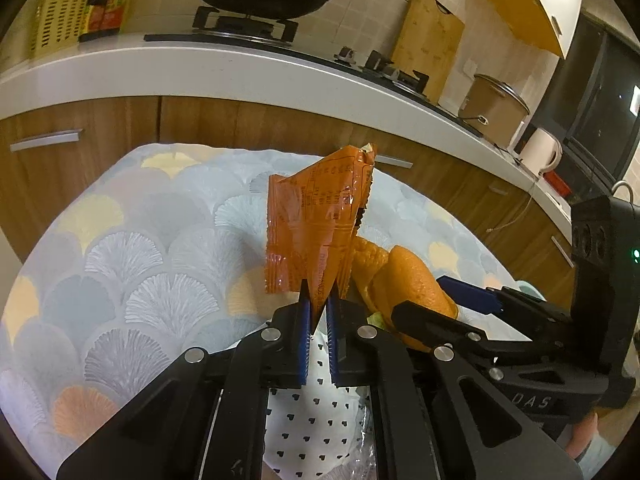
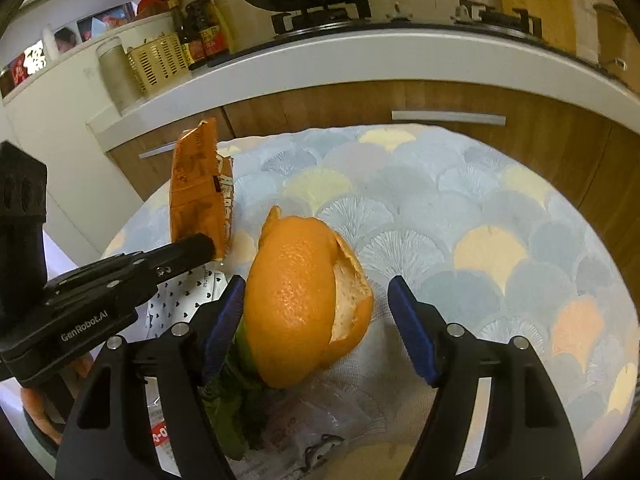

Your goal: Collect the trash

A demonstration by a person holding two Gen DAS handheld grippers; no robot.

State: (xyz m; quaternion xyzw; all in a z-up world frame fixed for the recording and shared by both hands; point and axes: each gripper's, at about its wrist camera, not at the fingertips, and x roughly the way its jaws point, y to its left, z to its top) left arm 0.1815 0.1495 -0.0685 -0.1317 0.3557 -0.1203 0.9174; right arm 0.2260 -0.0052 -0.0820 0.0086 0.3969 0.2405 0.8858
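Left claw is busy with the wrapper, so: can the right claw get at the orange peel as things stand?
Probably yes. The right claw is open with the orange peel already between its fingers, nothing blocking; the left claw, shut on the wrapper, sits off to the side.

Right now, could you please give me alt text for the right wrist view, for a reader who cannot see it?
The right gripper, jaws open, straddles an orange peel lying on a table with a fan-patterned cloth. At left, the left gripper pinches an orange snack wrapper upright, in front of a kitchen counter.
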